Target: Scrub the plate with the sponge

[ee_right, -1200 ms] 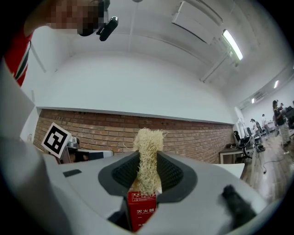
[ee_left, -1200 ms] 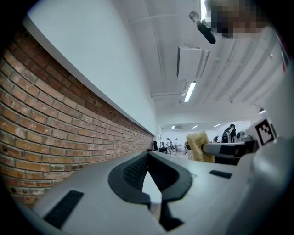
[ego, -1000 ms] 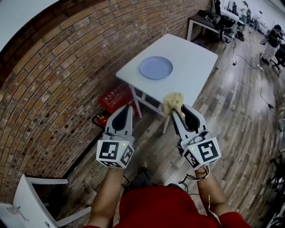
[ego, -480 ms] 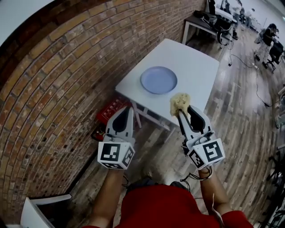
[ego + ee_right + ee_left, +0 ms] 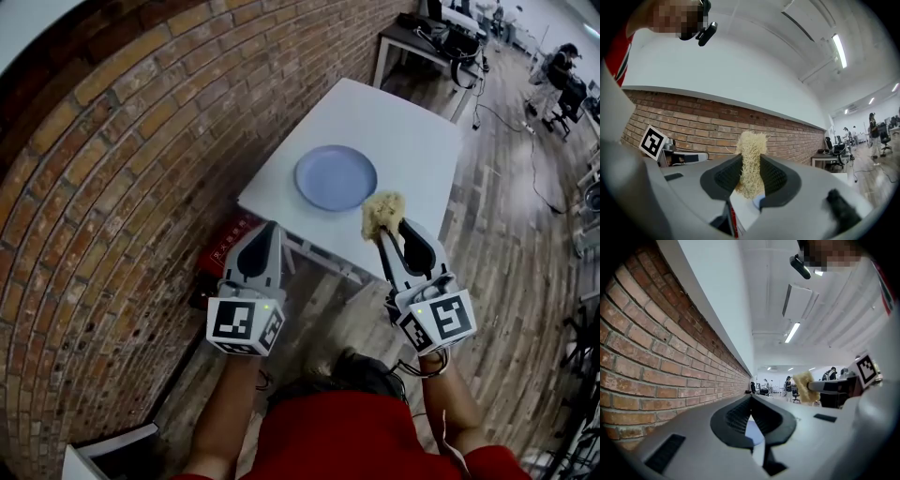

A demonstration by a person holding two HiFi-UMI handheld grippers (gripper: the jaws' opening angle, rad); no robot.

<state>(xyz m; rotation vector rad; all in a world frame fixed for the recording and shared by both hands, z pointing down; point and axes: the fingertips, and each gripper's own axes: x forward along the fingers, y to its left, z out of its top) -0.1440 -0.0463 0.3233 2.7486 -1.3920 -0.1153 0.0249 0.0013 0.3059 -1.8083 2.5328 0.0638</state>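
1. Against a second ago, both grippers are closer to the table (image 5: 417, 122), and the head view has followed them. The white chair at 7 o'clock has almost slid out of frame.
2. The sponge (image 5: 382, 214) then hung over the floor, short of the table's near edge. It now sits over that edge, just beside the plate (image 5: 336, 177) at the plate's 5 o'clock; I cannot tell whether they touch.
3. The left gripper (image 5: 271, 228) was back over the floor and now has its tips at the table's near edge, at the plate's 7 o'clock.
4. The right gripper (image 5: 751, 177) pinches the sponge (image 5: 751, 152) between its pads, as it did before.
5. In the right gripper view the sponge's long axis runs from 12 to 6 o'clock. It is squeezed narrow, with its frayed top above the jaws.
6. In the head view the sponge sticks out past the tips of the right gripper (image 5: 391, 234), pointing to about 11 o'clock, towards the plate.
7. The left gripper (image 5: 751, 398) is empty, its jaws pressed together. A sliver of the plate (image 5: 753, 432) shows beneath them.
8. The plate lies flat on the table's near left part, towards the brick wall (image 5: 112, 187).
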